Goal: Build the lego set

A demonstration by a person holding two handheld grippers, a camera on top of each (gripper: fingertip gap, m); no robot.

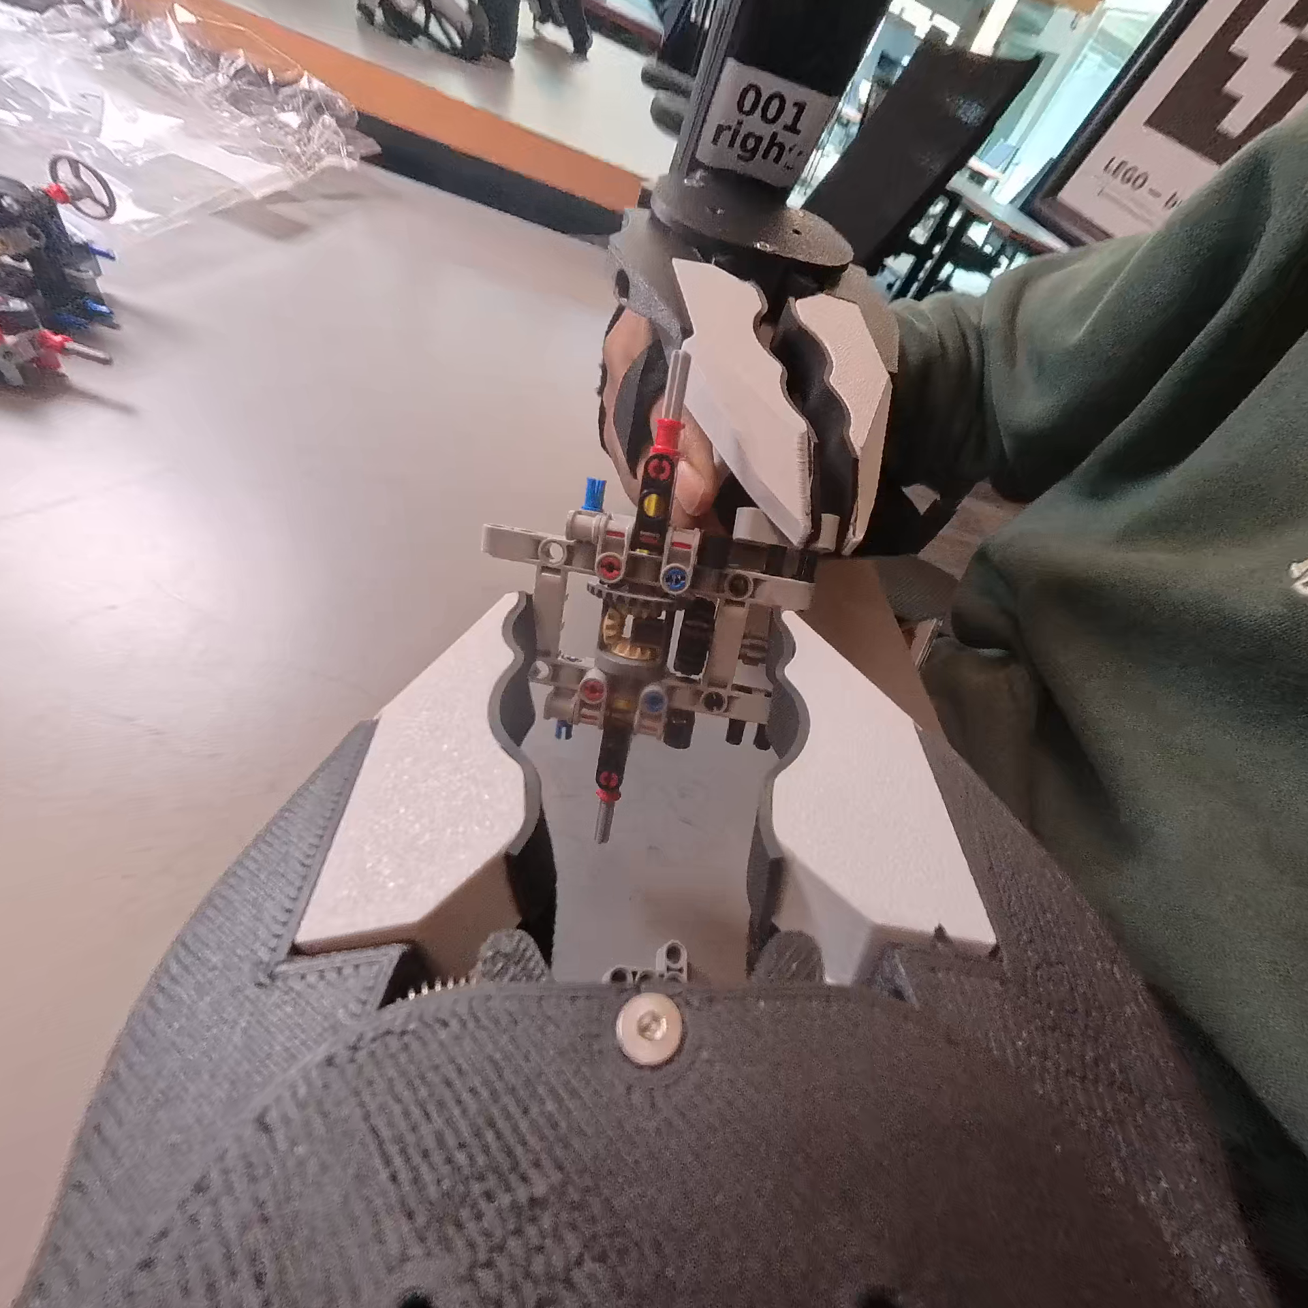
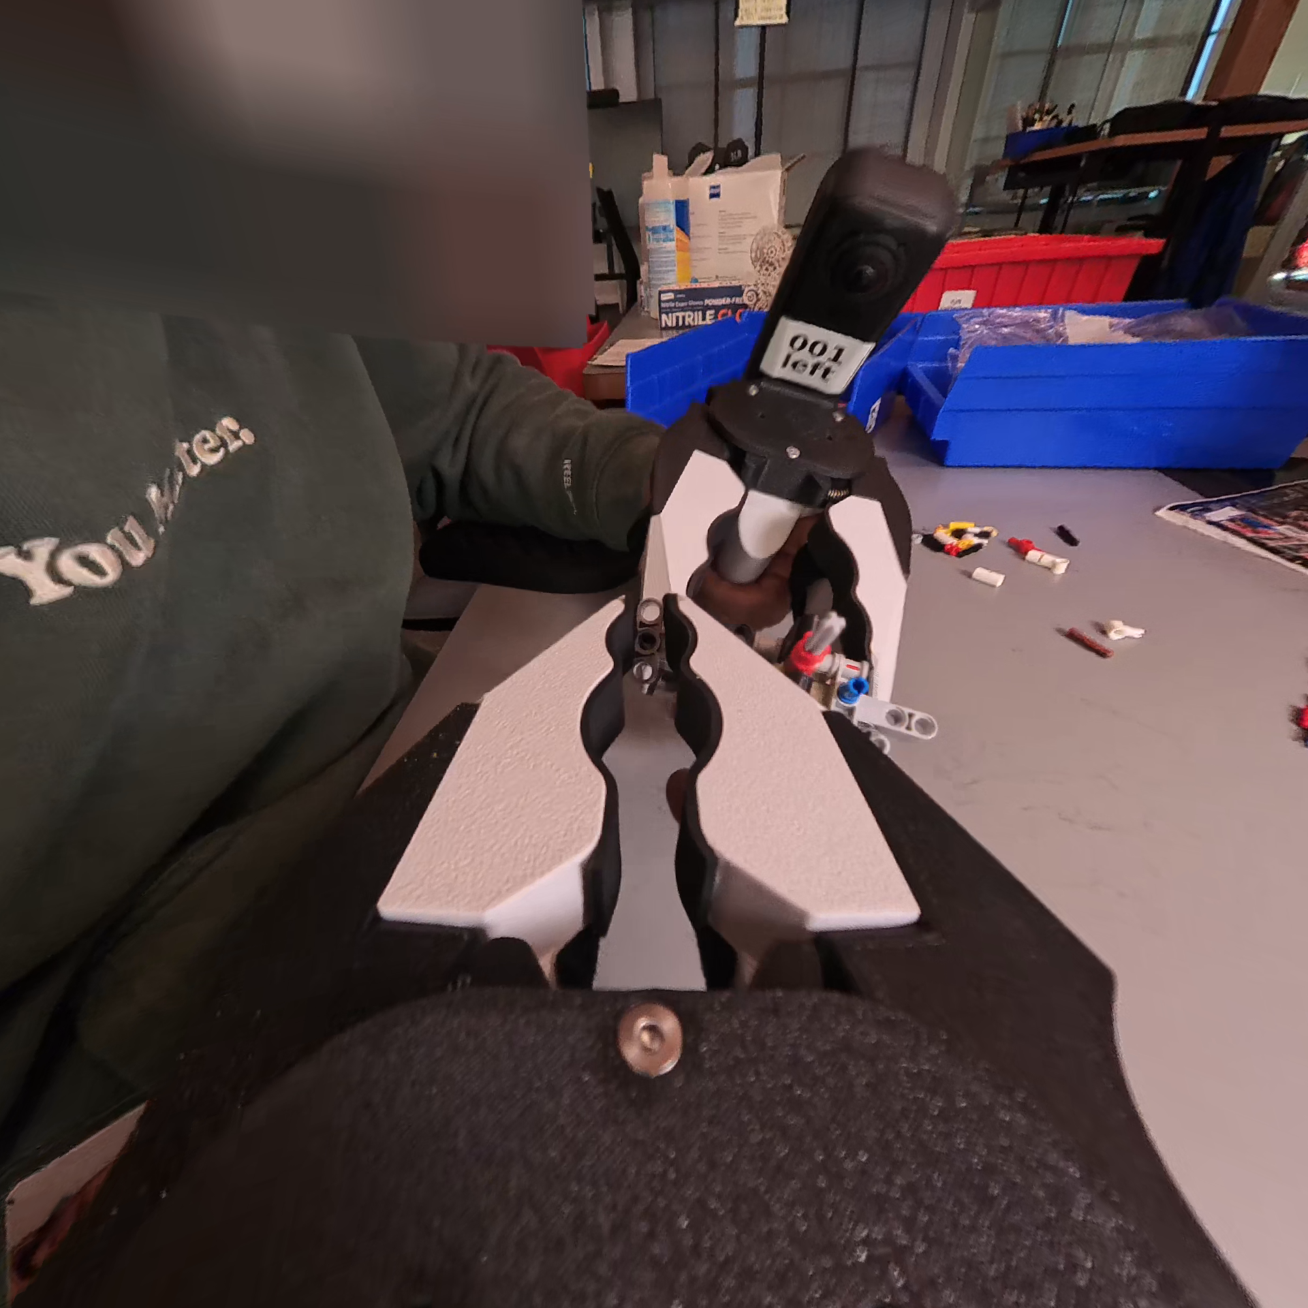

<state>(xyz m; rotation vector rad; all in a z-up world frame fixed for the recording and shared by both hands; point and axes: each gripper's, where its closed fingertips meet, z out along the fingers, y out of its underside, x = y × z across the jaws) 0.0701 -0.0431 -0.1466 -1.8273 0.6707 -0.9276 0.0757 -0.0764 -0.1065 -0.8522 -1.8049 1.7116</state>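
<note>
Right gripper (image 2: 655,647) nearly closed, pads pinching the grey gear frame's (image 1: 658,609) end. Left gripper (image 1: 655,679) wide, clamping the frame's sides; loose bricks (image 2: 991,548) at two o'clock.

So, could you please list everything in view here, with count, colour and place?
gear frame: one, grey with tan gears, between both grippers
car model: one, black, far left on table
plastic bags: clear, far left
loose parts: several, mixed colours, on table
bins: blue and red, behind
glove box: one, behind
left gripper: jaws around frame's sides
right gripper: shut on frame's end
sleeve: green
</note>
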